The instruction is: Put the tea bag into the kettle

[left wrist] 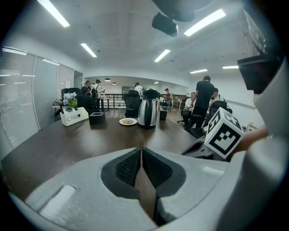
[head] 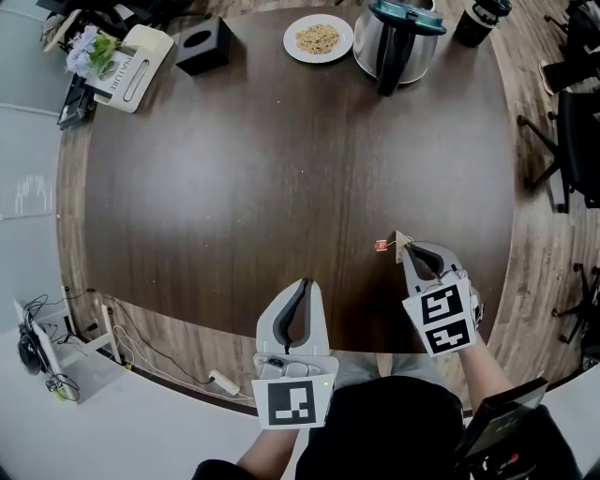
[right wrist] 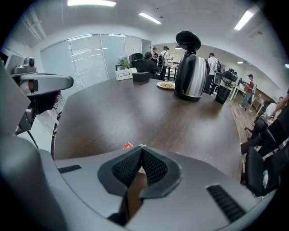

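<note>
The steel kettle [head: 398, 37] stands at the table's far edge with its black lid swung up; it also shows in the right gripper view [right wrist: 189, 72] and the left gripper view [left wrist: 147, 113]. My right gripper [head: 407, 251] is at the near right of the table, shut on the beige tea bag [head: 402, 240]. A sliver of the bag [right wrist: 140, 146] peeks past the shut jaws, and its red tag [head: 381, 246] hangs just left of it. My left gripper [head: 305, 281] is shut and empty over the table's near edge.
Left of the kettle stands a white plate of grain [head: 319, 38], then a black box [head: 203, 45] and a white box with flowers [head: 127, 64]. A dark cup [head: 483, 19] is right of the kettle. Office chairs [head: 572, 141] stand off the table's right side.
</note>
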`<action>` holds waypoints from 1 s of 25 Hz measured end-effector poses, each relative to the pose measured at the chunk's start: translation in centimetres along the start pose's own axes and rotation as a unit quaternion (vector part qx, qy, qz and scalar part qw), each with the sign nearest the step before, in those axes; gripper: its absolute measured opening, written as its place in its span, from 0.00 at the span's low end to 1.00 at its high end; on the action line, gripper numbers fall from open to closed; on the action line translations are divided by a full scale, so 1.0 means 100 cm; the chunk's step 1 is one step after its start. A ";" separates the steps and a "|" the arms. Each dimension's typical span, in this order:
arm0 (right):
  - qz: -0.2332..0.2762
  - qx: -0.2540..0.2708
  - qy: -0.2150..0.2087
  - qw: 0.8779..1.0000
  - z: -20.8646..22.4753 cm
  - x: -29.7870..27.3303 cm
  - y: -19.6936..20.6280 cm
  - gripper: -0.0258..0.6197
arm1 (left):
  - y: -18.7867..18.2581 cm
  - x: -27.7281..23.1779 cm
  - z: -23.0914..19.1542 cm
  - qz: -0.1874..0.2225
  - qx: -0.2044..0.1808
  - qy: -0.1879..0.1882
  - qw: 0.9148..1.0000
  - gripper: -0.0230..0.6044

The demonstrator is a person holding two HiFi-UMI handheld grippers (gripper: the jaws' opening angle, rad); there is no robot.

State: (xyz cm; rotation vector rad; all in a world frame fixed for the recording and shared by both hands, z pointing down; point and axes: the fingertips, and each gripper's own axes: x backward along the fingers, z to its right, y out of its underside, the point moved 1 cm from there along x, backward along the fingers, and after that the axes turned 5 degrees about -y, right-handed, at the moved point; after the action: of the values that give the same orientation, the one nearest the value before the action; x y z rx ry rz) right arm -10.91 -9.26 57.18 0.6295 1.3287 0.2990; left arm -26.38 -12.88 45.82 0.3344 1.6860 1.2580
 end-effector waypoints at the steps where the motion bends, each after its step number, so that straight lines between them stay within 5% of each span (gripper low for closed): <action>1: 0.001 0.000 0.001 1.000 0.000 0.000 -0.002 0.06 | -0.001 0.000 -0.001 0.001 0.000 0.000 1.000 0.04; 25: 0.031 -0.012 0.020 0.999 -0.008 0.043 -0.033 0.05 | -0.036 0.017 -0.005 0.046 -0.012 0.022 0.999 0.04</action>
State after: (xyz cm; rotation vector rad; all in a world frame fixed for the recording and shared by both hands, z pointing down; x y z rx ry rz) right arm -11.20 -9.35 51.72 0.6479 1.3440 0.3782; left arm -26.49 -13.51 41.88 0.3762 1.7080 1.3621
